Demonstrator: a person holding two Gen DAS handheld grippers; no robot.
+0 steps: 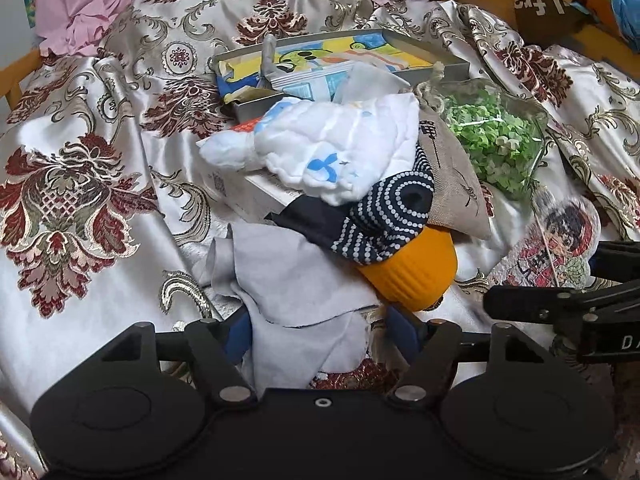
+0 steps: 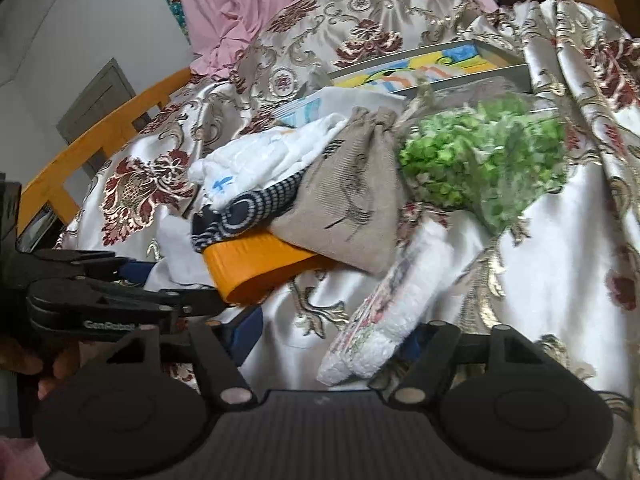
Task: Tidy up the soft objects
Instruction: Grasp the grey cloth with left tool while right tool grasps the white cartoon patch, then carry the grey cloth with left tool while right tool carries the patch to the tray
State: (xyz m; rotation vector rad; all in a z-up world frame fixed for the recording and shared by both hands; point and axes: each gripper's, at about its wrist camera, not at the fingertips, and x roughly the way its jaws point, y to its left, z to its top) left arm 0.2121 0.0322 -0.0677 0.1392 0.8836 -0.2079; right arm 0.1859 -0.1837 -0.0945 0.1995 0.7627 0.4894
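**Both jaws straddling cloth, neither grip confirmed**

Soft pile on bed, satin floral cover. Centre heap: white quilted cloth on top, dotted navy sock under it, orange cap below that, linen pouch leaning on the right, clear bag of green bits behind. Picture tray at the back, not soft, leave alone.

Left gripper: jaws apart, partly closed, grey cloth lying between the blue pads. Pads look near the cloth edges, but contact not clear; cannot call it clamped. Cloth runs forward from the jaws toward the heap, long axis roughly along the pointing line, near end right in the gap. Upper end touching or tucked under the navy sock, so a lift may drag the sock and cap with it.

Right gripper: jaws apart, partly closed, printed towel folded and lying diagonal, its lower end between the pads, closer to the right-side pad. Long axis runs up and right, away from the jaws toward the green bag. Pad contact hidden by the towel's own bulk.

Key relation: each cloth sits straight ahead of its own jaws, no reach across needed. Left gripper body just beside right one, near the orange cap; risk of collision if both pull inward. Judgement: close fully, then lift outward, each to its own side.
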